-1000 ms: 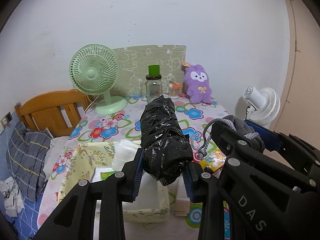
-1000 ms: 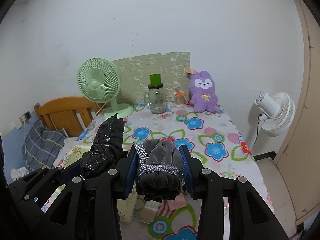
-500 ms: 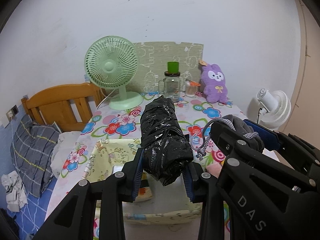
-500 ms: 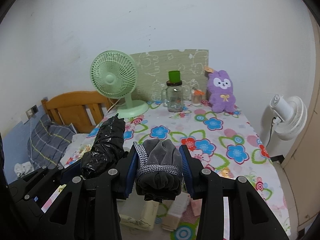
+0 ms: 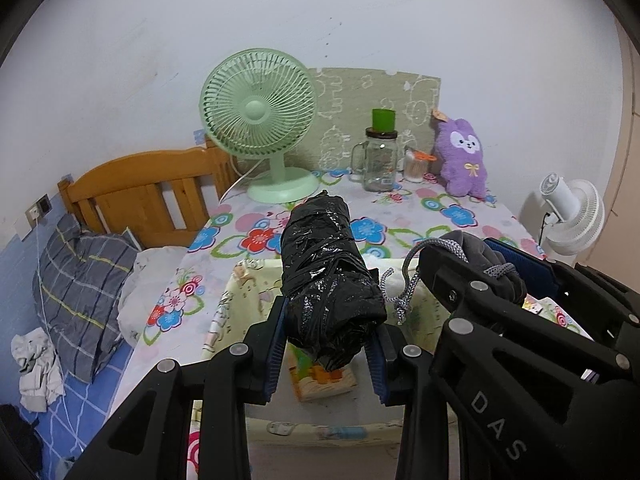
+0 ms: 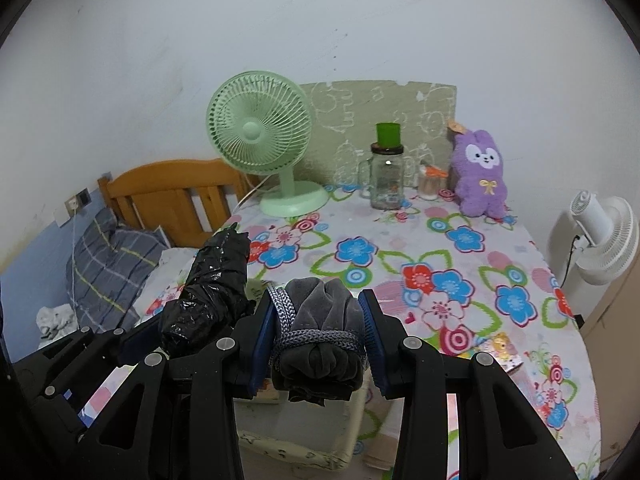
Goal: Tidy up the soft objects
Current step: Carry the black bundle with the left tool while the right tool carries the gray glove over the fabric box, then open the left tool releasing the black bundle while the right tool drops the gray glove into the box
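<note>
My left gripper (image 5: 330, 342) is shut on a black plastic-wrapped roll (image 5: 326, 272), which sticks out forward and upward over a pale yellow fabric box (image 5: 236, 292). To its right, my right gripper (image 6: 320, 344) is shut on a grey velvet bundle (image 6: 320, 316) tied with a grey braided cord (image 6: 316, 340). In the left wrist view the grey bundle (image 5: 496, 264) and its cord hang just right of the black roll. Both grippers hover above the yellow box (image 6: 320, 440) at the table's near edge.
A flowered tablecloth (image 6: 440, 260) covers the table. At the back stand a green fan (image 6: 264, 140), a glass jar with a green cup on top (image 6: 386, 176) and a purple plush rabbit (image 6: 480, 176). A wooden headboard (image 5: 140, 192) and plaid pillow (image 5: 80, 280) lie left; a white fan (image 6: 604, 236) stands right.
Both grippers have moved together to the left and a little down, keeping their loads; the yellow box now lies under them and the fan and jar appear further right.
</note>
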The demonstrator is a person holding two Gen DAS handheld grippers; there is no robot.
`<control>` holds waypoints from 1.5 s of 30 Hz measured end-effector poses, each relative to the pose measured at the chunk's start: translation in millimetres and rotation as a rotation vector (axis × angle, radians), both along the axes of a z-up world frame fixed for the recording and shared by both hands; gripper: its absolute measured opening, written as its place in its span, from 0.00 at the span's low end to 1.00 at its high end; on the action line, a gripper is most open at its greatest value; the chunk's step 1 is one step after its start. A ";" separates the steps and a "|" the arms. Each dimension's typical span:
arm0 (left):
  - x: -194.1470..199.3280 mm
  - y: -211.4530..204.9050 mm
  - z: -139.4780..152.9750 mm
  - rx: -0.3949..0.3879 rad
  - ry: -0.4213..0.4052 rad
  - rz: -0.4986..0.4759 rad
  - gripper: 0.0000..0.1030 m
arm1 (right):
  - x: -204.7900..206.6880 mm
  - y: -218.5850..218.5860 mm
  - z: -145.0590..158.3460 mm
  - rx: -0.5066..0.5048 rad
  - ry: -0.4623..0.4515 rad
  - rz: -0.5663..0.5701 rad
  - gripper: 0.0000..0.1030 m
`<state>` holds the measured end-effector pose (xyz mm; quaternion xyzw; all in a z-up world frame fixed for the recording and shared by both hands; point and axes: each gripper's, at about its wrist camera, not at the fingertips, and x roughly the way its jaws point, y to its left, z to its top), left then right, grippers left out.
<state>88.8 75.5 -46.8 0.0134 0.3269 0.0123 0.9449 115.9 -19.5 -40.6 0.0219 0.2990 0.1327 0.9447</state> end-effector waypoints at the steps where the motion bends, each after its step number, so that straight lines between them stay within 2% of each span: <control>1: 0.6 2.6 -1.6 0.001 0.002 0.005 0.35 | 1.0 2.5 -1.1 -0.003 0.003 0.004 0.43; 22: 17.0 44.0 -44.1 -0.007 0.114 0.084 0.36 | 26.5 52.4 -40.8 -0.056 0.107 0.100 0.43; 28: 19.0 48.3 -52.0 -0.032 0.153 0.061 0.38 | 32.9 60.4 -51.2 -0.058 0.143 0.116 0.43; 31: 20.5 46.7 -53.4 -0.050 0.171 0.027 0.47 | 36.0 61.7 -56.0 -0.059 0.161 0.116 0.43; 33: 20.9 43.3 -52.4 -0.051 0.173 0.009 0.59 | 37.7 62.7 -58.6 -0.061 0.171 0.117 0.43; 38: 21.8 43.0 -51.9 -0.057 0.171 0.003 0.65 | 41.4 62.0 -62.9 -0.021 0.211 0.143 0.44; 40: 22.3 41.9 -52.2 -0.056 0.173 -0.001 0.68 | 42.1 61.9 -64.0 -0.021 0.219 0.147 0.50; 43: 21.3 41.1 -50.7 -0.061 0.171 -0.002 0.71 | 42.5 61.1 -64.5 -0.015 0.229 0.158 0.69; 45: 20.8 40.8 -50.0 -0.062 0.167 0.001 0.73 | 41.2 59.3 -63.1 -0.010 0.224 0.153 0.74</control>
